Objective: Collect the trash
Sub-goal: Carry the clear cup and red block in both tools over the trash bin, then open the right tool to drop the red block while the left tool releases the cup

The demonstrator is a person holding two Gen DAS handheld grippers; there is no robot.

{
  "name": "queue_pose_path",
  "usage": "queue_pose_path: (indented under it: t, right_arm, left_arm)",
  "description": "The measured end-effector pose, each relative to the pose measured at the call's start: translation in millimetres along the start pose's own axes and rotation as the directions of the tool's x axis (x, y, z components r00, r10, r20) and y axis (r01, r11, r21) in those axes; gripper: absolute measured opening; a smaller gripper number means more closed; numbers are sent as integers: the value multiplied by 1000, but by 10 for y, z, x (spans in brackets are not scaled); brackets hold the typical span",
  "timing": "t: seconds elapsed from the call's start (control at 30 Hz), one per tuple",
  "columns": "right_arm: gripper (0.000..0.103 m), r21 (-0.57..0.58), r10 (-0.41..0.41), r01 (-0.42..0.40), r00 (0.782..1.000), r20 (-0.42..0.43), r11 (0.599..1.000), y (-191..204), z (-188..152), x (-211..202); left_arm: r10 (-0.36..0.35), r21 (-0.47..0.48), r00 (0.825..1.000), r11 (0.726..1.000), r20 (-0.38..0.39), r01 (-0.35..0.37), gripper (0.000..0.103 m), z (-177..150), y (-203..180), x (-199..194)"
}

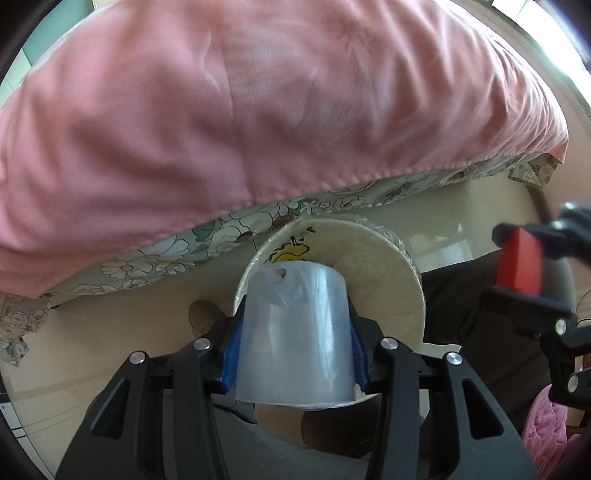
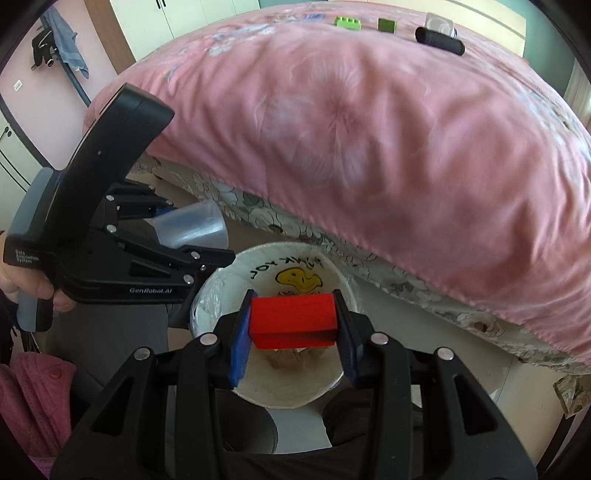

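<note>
**Right wrist view: both tools loaded and held at the paper bin**

Right wrist view shows the right tool (image 2: 293, 325) clamped on a red block (image 2: 293, 319), its blue pads pressing the block's two short ends so the long face lies level. The block hangs directly over the open mouth of the paper bin (image 2: 332, 273), a round, plastic-lined tub with a yellow cartoon printed inside its far wall. Holding it centred above the opening looks deliberate: letting go there should drop it straight in.

Left of the bin, the left tool (image 1: 293, 332) is clamped on a clear plastic cup (image 1: 295, 332), gripped across its sides. From the left wrist view the cup's base points toward the bin's rim, which sits just beyond it; in the other view the cup lies tilted beside and slightly above the bin rim, not yet over the opening. It seems to be waiting its turn while the block goes first.

Behind the bin, a pink quilt (image 2: 369, 147) drapes over the bed edge, above a floral sheet (image 2: 406, 295). On the bed beyond the bin rest green blocks (image 2: 349, 21) and a black cylinder (image 2: 439, 40), possibly further items to collect.
</note>
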State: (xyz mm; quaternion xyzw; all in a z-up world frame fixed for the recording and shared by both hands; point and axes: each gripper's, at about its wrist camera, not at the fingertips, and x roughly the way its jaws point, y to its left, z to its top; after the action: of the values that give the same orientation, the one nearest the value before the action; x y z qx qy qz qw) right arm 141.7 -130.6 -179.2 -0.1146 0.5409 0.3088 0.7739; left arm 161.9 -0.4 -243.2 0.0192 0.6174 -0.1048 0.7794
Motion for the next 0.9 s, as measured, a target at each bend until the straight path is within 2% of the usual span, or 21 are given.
queue_pose_path:
  t: [0.37, 0.63, 0.9]
  right_arm:
    - [41, 47, 28, -22, 988, -152, 999, -22, -281, 701]
    - [41, 85, 49, -28, 968, -245, 996, -29, -370, 1099]
    - [41, 150, 91, -46, 948, -305, 988, -28, -433, 1477]
  left_arm:
    - [-62, -91, 996, 994, -70, 56, 48, -39, 135, 570]
    - [-100, -108, 991, 990, -92, 90, 48, -46, 90, 873]
    - [-166, -177, 979, 974, -121, 143, 48, -30, 148, 1176]
